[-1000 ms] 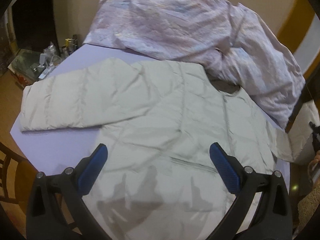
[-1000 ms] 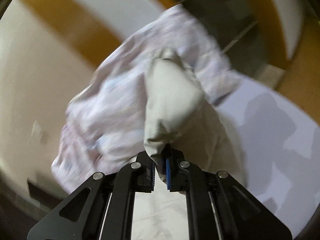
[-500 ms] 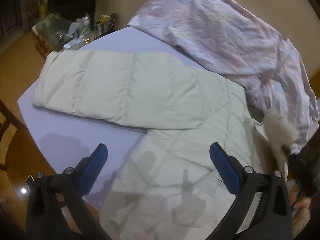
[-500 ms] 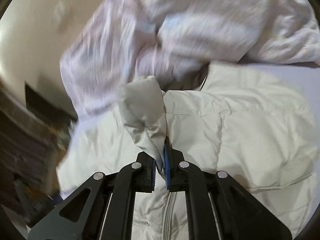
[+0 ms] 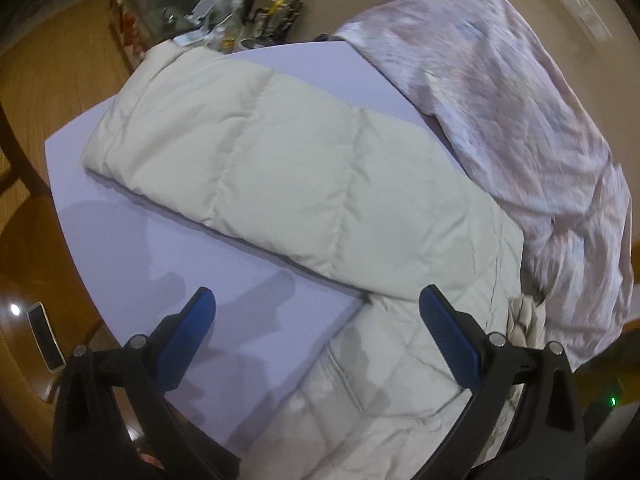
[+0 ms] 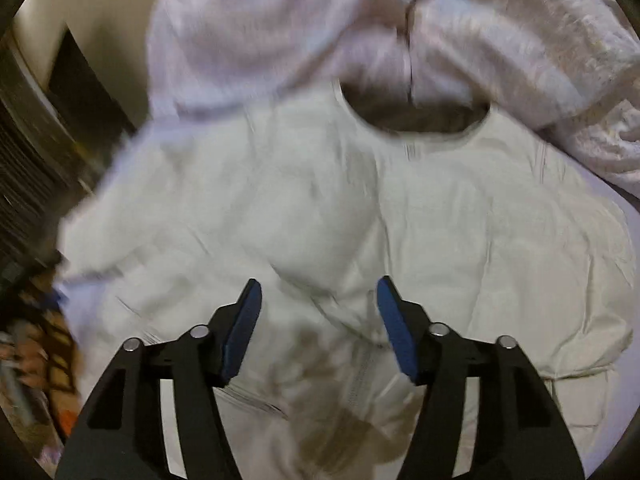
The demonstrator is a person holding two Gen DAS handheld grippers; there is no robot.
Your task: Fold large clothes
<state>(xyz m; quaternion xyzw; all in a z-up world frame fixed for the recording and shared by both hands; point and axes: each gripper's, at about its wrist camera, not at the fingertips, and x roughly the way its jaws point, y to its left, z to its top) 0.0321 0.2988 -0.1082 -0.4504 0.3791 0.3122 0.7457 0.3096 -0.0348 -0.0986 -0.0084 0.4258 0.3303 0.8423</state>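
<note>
A cream quilted jacket (image 5: 304,176) lies spread on a lilac table (image 5: 224,280), one sleeve stretched out to the left. My left gripper (image 5: 316,312) hangs open above the table just below that sleeve, nothing between its blue pads. In the right wrist view the jacket (image 6: 460,232) lies front up with its neck opening (image 6: 416,116) at the top and a sleeve folded across the chest. My right gripper (image 6: 318,312) hovers over the zipper; its jaws are opening and hold no cloth.
A crumpled pink-and-white quilt (image 5: 520,112) is heaped along the far side, touching the jacket's collar. Small clutter (image 5: 224,12) stands beyond the table's far left corner. A phone (image 5: 44,336) lies on a brown wooden surface to the left.
My right gripper let go of the sleeve cuff it had carried over the jacket, and the sleeve now lies on the chest. The left gripper drifted left and lower, staying open.
</note>
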